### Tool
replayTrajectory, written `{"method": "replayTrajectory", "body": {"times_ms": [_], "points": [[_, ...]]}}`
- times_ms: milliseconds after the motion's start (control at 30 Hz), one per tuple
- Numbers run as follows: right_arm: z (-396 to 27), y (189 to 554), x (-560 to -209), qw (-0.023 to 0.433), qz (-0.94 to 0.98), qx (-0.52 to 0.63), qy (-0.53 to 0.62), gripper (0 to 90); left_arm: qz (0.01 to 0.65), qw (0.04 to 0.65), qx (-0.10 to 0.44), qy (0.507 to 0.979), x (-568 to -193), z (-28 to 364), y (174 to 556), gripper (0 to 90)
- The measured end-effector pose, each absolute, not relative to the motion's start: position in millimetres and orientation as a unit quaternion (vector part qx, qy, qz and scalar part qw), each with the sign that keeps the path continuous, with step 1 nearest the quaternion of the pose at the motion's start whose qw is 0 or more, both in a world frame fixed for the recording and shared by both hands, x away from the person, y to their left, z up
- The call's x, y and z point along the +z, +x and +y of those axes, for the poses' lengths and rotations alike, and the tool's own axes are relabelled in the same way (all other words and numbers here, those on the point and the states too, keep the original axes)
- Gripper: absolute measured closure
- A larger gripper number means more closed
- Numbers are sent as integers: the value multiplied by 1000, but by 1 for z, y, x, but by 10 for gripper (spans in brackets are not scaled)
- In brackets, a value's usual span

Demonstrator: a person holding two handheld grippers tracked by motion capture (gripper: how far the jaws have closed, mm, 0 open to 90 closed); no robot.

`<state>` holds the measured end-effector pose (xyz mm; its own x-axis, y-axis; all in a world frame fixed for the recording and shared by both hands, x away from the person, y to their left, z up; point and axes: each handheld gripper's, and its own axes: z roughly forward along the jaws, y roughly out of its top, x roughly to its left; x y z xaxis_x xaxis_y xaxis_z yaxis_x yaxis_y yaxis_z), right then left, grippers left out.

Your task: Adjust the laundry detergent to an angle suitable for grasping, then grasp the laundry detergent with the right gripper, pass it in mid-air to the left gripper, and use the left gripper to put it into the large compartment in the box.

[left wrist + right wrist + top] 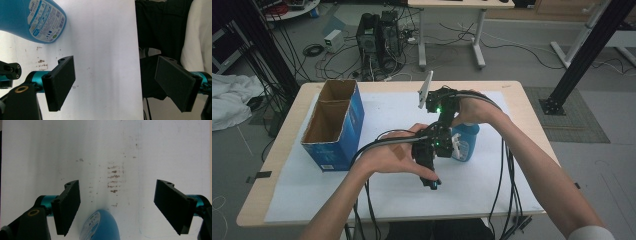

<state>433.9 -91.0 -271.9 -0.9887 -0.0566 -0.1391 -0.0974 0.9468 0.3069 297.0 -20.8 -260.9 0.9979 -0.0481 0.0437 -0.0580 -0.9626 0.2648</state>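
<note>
Blue bottle (466, 141) lying on its side on the white sheet (387, 107) over the table (532, 120), near the middle, just right of the two crossed tools. In the right tool view, rounded blue bottle end (101, 225) low between the jaws, touching neither pad; right tool (117, 207) wide open, gripping nothing. In the left tool view, labelled bottle (32, 20) up in the far left corner, well outside the jaws; left tool (117, 85) also spread wide, empty, pointing past the sheet's near edge. Off to the left on the table, open blue cardboard box (334, 125), well apart from the bottle.
</note>
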Motion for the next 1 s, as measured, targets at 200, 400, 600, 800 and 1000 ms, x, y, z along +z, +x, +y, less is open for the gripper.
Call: {"method": "replayTrajectory", "body": {"times_ms": [200, 400, 600, 800, 1000], "points": [[-89, 434, -274, 64, 985, 154, -42, 205, -28, 132, 16, 991, -262, -20, 297, 168], [-90, 435, -274, 62, 985, 155, -38, 206, -26, 131, 15, 991, -263, -20, 297, 168], [-91, 433, -273, 63, 986, 150, -39, 206, -29, 130, 15, 991, -263, -21, 296, 168], [-93, 431, -270, 63, 985, 154, -36, 205, -35, 129, 16, 991, -261, -24, 295, 168], [-96, 433, -268, 63, 985, 158, -37, 206, -34, 128, 16, 991, -261, -22, 294, 168]]}}
